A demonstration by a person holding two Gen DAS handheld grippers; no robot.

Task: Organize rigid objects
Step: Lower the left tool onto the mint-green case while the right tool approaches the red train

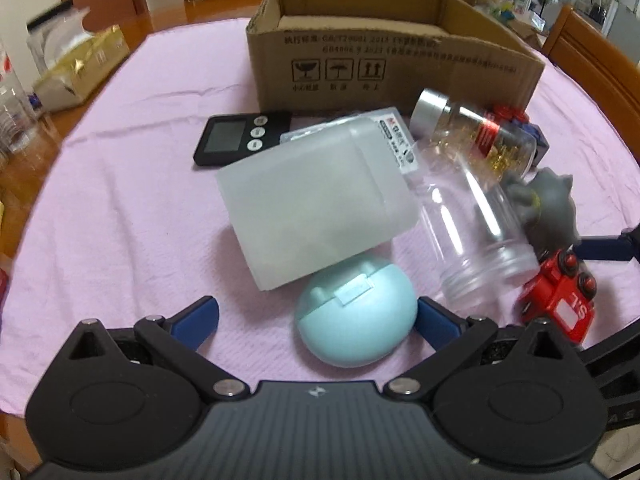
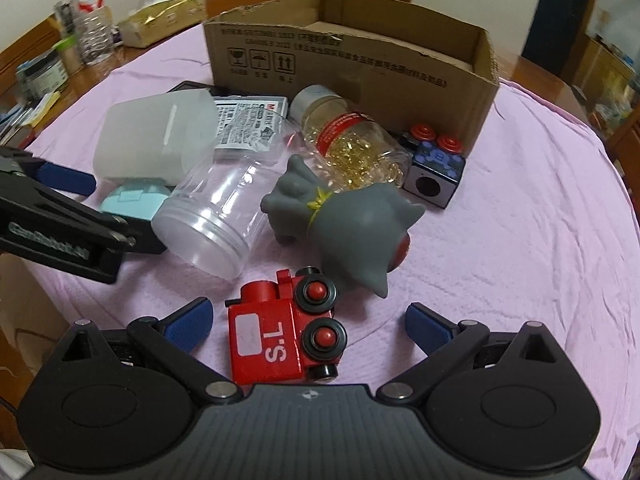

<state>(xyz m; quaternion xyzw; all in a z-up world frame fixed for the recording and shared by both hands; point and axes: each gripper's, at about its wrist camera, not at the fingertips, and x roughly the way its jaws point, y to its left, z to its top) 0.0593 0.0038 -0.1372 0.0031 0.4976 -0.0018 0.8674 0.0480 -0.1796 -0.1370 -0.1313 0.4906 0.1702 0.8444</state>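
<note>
A pile of objects lies on the pink cloth before an open cardboard box (image 1: 396, 68) (image 2: 352, 60). My left gripper (image 1: 318, 318) is open around a light blue egg-shaped case (image 1: 356, 312) (image 2: 132, 200), under a frosted plastic box (image 1: 316, 204) (image 2: 156, 140). My right gripper (image 2: 308, 324) is open around a red toy train (image 2: 284, 340) (image 1: 558, 304) lying on its side. A clear empty jar (image 1: 472, 236) (image 2: 216, 216), a grey toy figure (image 2: 348, 220) (image 1: 548, 208), a bottle of gold capsules (image 1: 476, 136) (image 2: 352, 140), a blue cube toy (image 2: 434, 168) and a black timer (image 1: 240, 136) lie there too.
A gold packet (image 1: 76, 68) (image 2: 160, 20) lies at the left table edge. A water bottle (image 2: 90, 16) and jars (image 2: 44, 72) stand on the wooden table beyond the cloth. Wooden chairs (image 1: 592, 52) stand around the table. Bare pink cloth (image 2: 540, 240) lies to the right.
</note>
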